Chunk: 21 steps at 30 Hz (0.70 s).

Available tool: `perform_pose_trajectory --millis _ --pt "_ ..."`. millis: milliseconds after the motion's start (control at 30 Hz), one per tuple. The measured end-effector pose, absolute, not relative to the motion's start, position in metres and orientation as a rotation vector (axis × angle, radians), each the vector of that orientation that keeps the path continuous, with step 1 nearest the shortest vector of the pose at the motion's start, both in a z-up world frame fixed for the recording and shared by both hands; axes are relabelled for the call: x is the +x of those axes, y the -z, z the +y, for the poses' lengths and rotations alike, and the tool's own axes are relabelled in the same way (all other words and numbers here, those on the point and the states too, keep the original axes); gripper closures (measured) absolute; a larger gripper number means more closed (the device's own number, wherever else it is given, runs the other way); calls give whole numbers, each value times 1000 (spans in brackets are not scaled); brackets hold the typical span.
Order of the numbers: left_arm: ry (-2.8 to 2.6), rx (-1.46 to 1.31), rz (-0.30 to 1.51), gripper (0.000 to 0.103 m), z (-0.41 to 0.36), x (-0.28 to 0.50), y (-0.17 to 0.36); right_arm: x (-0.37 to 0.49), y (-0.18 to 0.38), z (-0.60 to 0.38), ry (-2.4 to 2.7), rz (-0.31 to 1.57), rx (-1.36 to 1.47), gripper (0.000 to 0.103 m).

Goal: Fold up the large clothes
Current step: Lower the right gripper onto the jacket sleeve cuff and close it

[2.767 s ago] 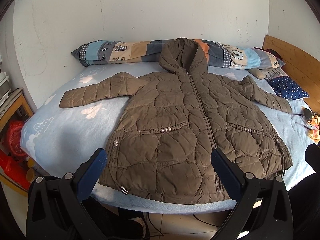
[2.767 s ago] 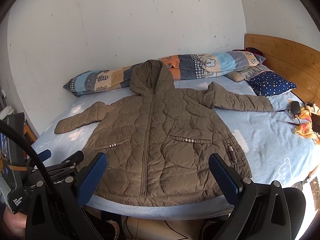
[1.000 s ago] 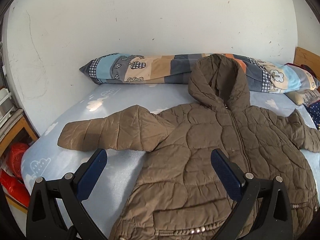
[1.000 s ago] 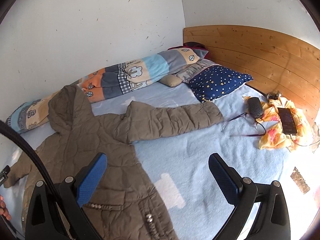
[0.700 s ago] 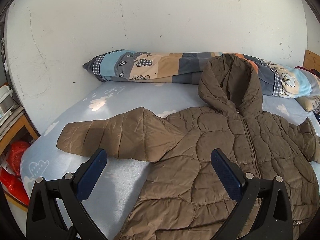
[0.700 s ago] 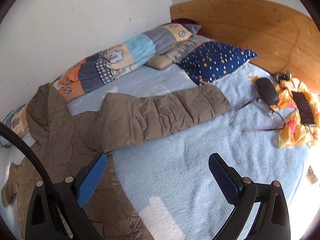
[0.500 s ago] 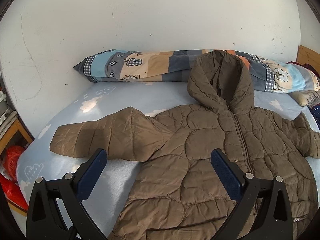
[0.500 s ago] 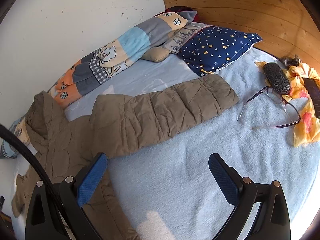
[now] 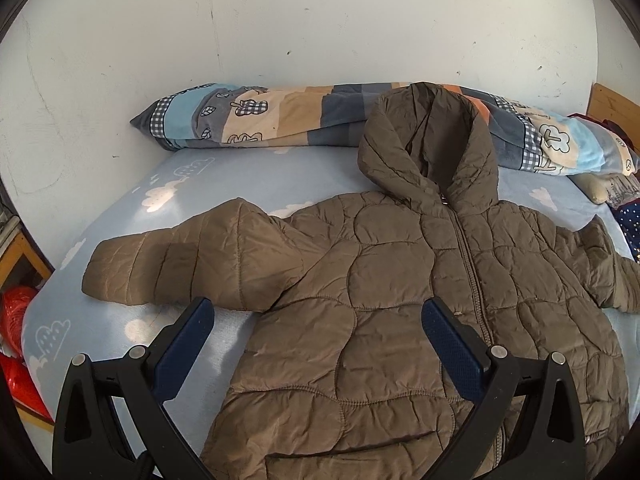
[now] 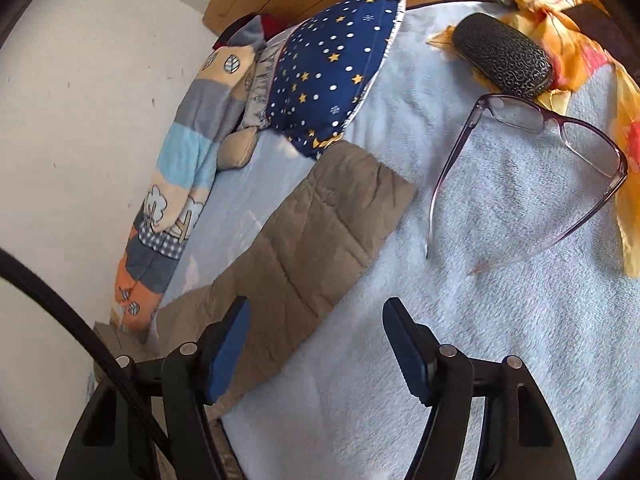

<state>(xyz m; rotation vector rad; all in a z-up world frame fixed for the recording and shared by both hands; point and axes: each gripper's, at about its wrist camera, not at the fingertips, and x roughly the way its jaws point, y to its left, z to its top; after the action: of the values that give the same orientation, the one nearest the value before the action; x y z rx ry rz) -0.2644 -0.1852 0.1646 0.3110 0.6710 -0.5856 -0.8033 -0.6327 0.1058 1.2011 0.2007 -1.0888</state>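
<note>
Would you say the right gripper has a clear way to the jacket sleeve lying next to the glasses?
Probably yes. The right gripper, jaws closing with nothing pinched yet, hangs over the sleeve. The glasses lie apart on the blanket, out of the way.

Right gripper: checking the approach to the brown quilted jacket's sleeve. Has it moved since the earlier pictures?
Yes. The right gripper has closed in on the sleeve, toward the star-patterned navy pillow.

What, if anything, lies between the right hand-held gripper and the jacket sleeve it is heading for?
Nothing visible. The right hand-held gripper, its jaws closing with nothing pressed between them, sits right at the brown sleeve. The glasses lie beside the cuff on the blue blanket, apart from the sleeve.
</note>
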Motion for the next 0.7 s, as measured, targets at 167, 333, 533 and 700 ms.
perform_pose_trajectory --millis 167,333,533,700 --pt "597 325 694 0 -190 -267 -158 -813 -94 -658 1090 144 1269 41" --pt "588 345 715 0 -191 -264 -150 -805 -83 -681 1109 149 1284 44" --pt "584 350 747 0 -192 -259 -142 -804 -58 -702 1194 192 1341 44" --pt "591 370 753 0 -197 -261 -137 -812 -42 -718 1182 110 1382 45"
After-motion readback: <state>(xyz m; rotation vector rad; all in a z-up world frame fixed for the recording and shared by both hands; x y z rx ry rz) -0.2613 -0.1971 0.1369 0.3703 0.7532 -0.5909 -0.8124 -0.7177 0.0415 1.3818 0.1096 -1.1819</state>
